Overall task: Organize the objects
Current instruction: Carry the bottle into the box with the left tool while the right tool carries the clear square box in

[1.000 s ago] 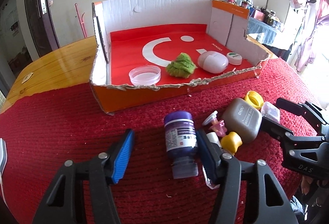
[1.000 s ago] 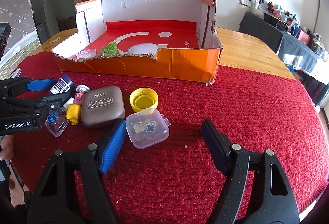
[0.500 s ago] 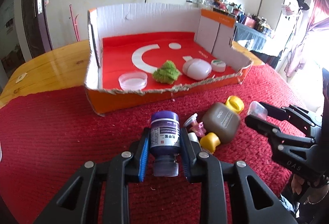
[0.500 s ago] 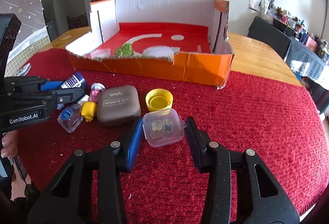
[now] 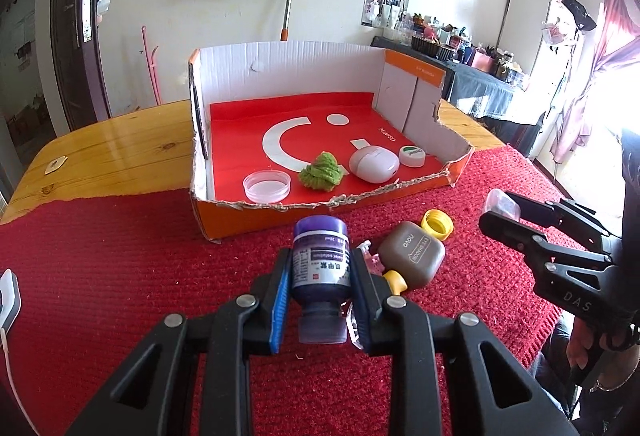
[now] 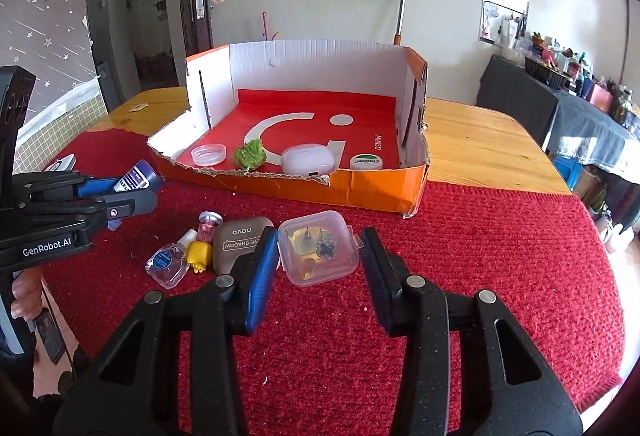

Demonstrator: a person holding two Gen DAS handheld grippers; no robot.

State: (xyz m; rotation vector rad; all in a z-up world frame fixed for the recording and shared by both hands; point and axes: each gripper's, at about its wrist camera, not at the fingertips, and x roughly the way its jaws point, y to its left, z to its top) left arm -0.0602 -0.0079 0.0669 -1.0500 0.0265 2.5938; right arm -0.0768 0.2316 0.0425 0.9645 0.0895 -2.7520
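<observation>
My left gripper (image 5: pixel 319 268) is shut on a purple bottle (image 5: pixel 320 268) and holds it above the red cloth; it also shows in the right wrist view (image 6: pixel 138 175). My right gripper (image 6: pixel 318 250) is shut on a clear plastic box (image 6: pixel 318 248) of small trinkets, lifted off the cloth; the box also shows in the left wrist view (image 5: pixel 502 201). The orange cardboard box (image 5: pixel 304 218) with a red floor stands behind. It holds a clear lid (image 5: pixel 267 185), a green tuft (image 5: pixel 323 177), a white case (image 5: pixel 374 165) and a small round tin (image 5: pixel 412 157).
On the red cloth (image 6: pixel 480 256) lie a brown eye-shadow case (image 5: pixel 412 254), a yellow cap (image 5: pixel 438 224), a yellow duck (image 6: pixel 199 256), a small clear bottle (image 6: pixel 168 264) and a pink item (image 6: pixel 208 226). Bare wooden table (image 5: pixel 108 155) surrounds the cloth.
Both grippers closed on their objects, the left on the purple bottle, the right on the clear box. Both then lifted them off the cloth toward the cardboard box.
</observation>
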